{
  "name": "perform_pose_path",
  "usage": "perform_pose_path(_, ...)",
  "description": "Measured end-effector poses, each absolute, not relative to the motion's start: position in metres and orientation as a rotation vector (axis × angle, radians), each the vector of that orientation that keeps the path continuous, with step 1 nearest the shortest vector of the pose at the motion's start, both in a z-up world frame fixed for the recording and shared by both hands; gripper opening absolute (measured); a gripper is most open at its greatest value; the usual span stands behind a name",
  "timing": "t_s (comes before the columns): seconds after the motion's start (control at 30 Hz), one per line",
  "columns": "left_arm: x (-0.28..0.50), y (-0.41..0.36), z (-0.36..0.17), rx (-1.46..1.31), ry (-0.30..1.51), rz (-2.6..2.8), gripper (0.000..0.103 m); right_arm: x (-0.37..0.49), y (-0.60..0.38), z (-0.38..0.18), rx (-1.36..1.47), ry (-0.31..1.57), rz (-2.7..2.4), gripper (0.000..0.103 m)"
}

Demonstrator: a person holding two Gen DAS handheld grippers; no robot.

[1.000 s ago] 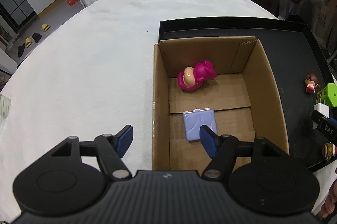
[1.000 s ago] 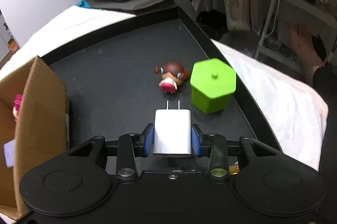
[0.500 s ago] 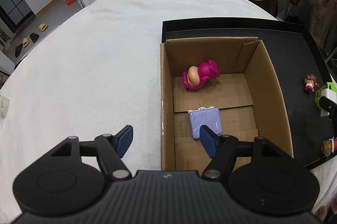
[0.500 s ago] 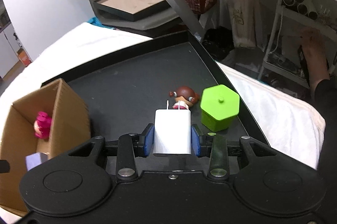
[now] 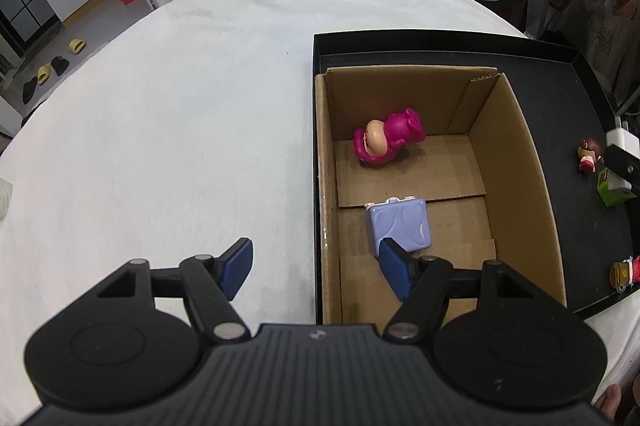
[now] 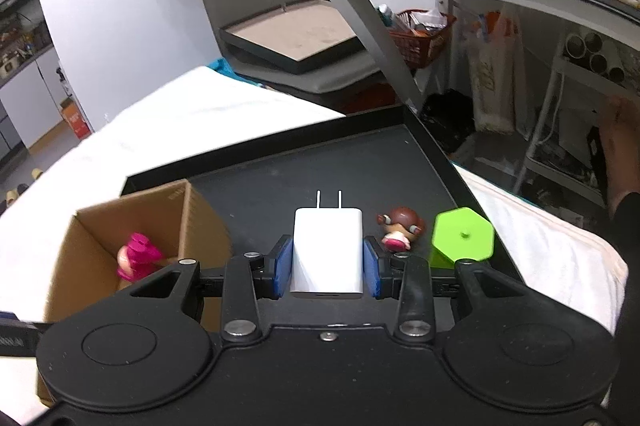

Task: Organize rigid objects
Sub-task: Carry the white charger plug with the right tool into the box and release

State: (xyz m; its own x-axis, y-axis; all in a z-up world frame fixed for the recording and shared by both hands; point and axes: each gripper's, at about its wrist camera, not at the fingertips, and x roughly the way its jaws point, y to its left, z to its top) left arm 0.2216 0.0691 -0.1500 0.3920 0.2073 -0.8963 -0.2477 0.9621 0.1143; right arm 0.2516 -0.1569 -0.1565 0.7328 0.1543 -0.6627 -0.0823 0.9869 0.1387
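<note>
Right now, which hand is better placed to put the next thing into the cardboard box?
The right. The right gripper already clamps the white charger, with the cardboard box just to its left. The left gripper is open and holds nothing.

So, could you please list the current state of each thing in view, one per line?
right claw: shut on the white charger, lifted above the tray
white charger: held, prongs pointing forward
left claw: open, holding nothing
cardboard box: open-topped, standing on the black tray
pink figure: lying inside the box
purple case: closed, lying inside the box
green hexagonal box: lid on, on the tray
</note>
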Motion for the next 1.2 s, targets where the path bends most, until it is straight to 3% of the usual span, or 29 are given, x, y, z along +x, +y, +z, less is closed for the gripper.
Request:
perform_pose_path(0.93, 0.221, 0.088, -0.169, -0.108, 1.146, 0.186, 0.064, 0.243, -0.062, -0.155, 0.039, 0.672, 0.381, 0.036)
perform_pose_path(1.03, 0.223, 0.09, -0.174, -0.124, 1.154, 0.168, 0.055, 0.245, -0.054, -0.159, 0.032, 0.675, 0.409, 0.036)
perform_pose_path(1.2, 0.227, 0.095, -0.18, -0.168, 1.171, 0.15, 0.024, 0.249, -0.044, -0.169, 0.019, 0.7, 0.42, 0.036)
